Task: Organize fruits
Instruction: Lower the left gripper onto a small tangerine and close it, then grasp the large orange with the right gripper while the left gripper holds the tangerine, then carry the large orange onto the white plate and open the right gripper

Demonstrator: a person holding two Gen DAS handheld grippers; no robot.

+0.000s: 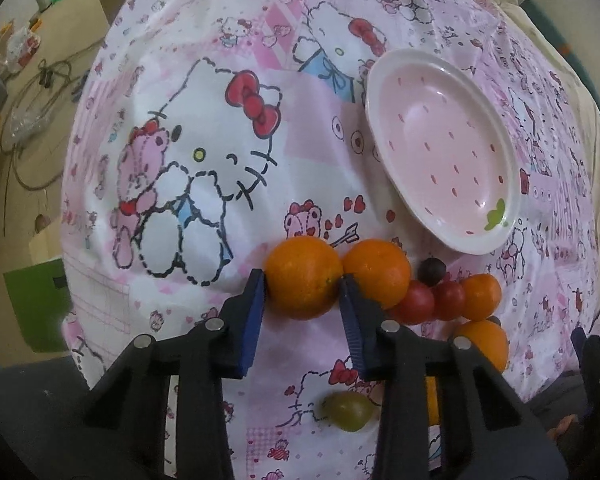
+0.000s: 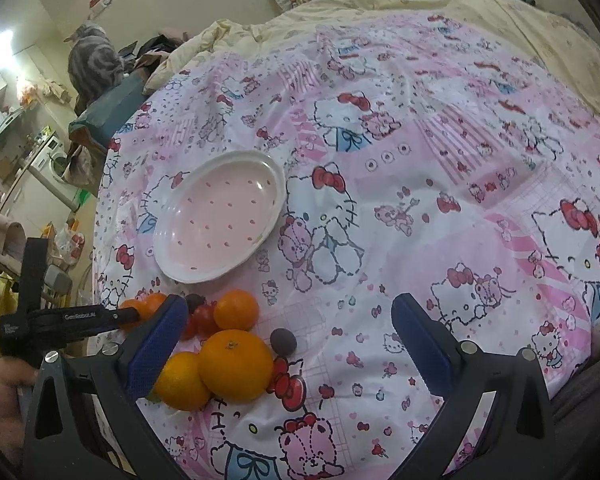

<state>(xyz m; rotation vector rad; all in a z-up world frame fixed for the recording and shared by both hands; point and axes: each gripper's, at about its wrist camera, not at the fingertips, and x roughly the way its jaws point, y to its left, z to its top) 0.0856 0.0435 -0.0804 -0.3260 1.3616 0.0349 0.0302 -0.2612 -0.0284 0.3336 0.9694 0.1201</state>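
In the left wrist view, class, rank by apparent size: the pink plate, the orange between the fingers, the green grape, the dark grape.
1. Pink plate, clearly largest.
2. Orange between the fingers.
3. Green grape, though nearness to the camera may enlarge it.
4. Dark grape, smallest and partly hidden.

The fruit lies packed in one cluster near the bed's [image 2: 440, 208] front edge: the orange [image 1: 302, 278] between the left gripper's [image 1: 302, 286] pads touches a second orange [image 1: 378, 272], with cherry tomatoes [image 1: 432, 302], a dark grape [image 1: 432, 270] and smaller oranges [image 1: 482, 296] crowded just beyond, so no finger passes on that side. The bedsheet on the other side of the held orange is bare, as is the wide stretch under the open right gripper [image 2: 296, 340]. The pink plate [image 2: 220, 216] sits empty just beyond the cluster, and a green grape [image 1: 348, 412] lies apart, beneath the left gripper.
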